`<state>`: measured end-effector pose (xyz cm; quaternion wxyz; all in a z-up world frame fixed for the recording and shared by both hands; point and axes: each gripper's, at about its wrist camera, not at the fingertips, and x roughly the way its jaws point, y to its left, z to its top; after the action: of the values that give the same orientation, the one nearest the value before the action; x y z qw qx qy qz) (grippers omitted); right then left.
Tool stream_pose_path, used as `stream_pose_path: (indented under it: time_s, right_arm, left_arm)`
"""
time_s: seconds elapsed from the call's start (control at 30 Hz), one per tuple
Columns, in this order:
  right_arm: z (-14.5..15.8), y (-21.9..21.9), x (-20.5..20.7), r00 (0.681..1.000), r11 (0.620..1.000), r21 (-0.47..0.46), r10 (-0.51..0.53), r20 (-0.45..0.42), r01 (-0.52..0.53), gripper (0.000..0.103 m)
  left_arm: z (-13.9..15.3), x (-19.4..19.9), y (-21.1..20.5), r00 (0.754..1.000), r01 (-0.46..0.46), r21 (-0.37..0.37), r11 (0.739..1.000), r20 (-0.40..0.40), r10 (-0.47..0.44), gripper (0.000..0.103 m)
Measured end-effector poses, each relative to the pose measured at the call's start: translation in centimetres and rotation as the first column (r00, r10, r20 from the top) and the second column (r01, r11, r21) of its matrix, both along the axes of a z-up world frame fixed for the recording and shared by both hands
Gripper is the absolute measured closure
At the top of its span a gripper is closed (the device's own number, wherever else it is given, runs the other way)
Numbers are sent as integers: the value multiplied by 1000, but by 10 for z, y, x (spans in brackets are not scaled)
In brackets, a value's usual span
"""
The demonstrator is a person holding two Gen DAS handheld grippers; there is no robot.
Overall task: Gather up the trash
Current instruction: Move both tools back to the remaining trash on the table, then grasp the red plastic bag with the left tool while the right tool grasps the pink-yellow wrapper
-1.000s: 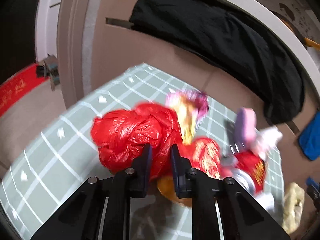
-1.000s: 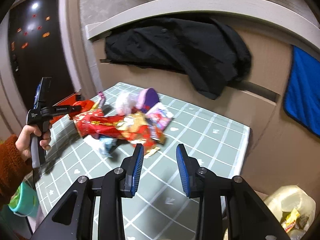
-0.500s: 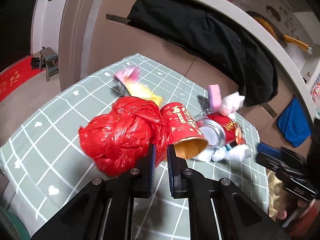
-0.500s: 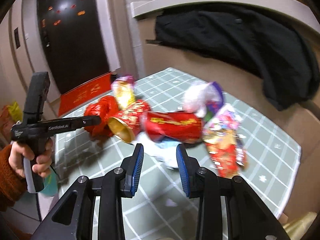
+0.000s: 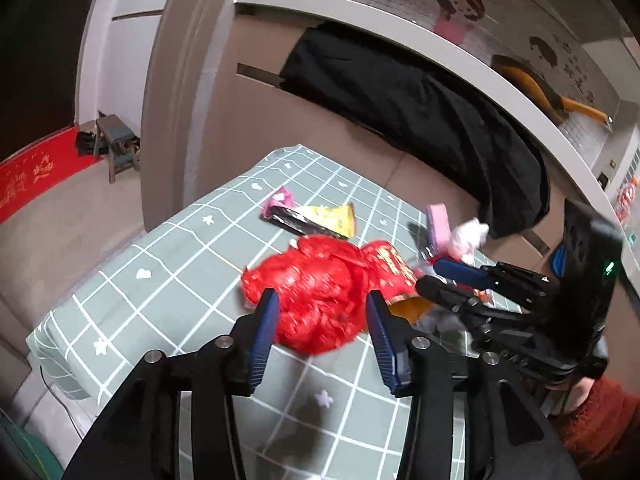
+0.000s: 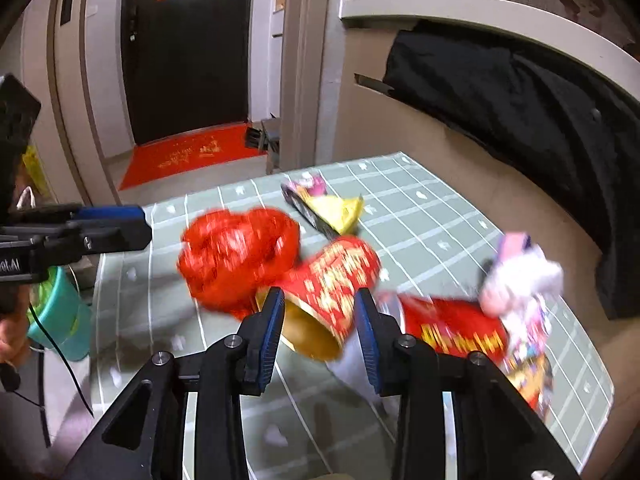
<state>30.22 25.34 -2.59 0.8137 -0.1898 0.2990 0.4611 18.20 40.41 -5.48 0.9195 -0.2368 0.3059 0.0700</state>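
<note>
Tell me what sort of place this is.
Most likely a home's entryway or living area: a dark front door with a red doormat, a black coat draped over a ledge, and a checked green tablecloth strewn with snack wrappers.

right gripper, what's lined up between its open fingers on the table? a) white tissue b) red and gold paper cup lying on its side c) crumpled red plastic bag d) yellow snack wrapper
b: the right gripper is open, its blue-padded fingers framing the red and gold paper cup, which lies tipped over on the checked tablecloth.
</note>
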Motion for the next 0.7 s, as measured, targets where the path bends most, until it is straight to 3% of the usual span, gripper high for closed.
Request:
stream_pose_path:
  time_s: [0.07, 0.23, 0.33, 0.37, 0.47, 0.6, 0.7]
  right_arm:
    - [10, 6, 10, 999, 1000, 26, -1, -34, 2, 69]
    - [28, 5, 29, 998, 997, 51, -52, -27, 53, 69]
    - [32, 5, 46, 994, 995, 55, -77, -78, 81, 67]
    - [32, 8, 53, 991, 995, 50, -78, -105, 84, 61]
    - [22, 24, 76, 980, 994, 20, -106, -170, 111, 58]
    - [-2, 59, 106, 949, 992, -43, -127, -289, 120, 58]
    - [-22, 79, 122, 922, 985, -110, -166, -350, 136, 60]
  left_arm:
    - [-5, 14, 7, 1000, -7, -9, 1000, -5, 7, 53]
    - [-35, 57, 28, 995, -60, -28, 998, -80, 57, 50]
    - [-49, 62, 39, 997, -64, -158, 985, -60, 55, 42]
    - [-52, 62, 40, 997, -65, -179, 982, -63, 55, 41]
    - [-58, 59, 42, 995, -71, -224, 972, -90, 51, 34]
    - [-64, 55, 43, 993, -55, -323, 945, -118, 17, 32]
    - [-63, 53, 41, 993, -41, -334, 942, -117, 2, 32]
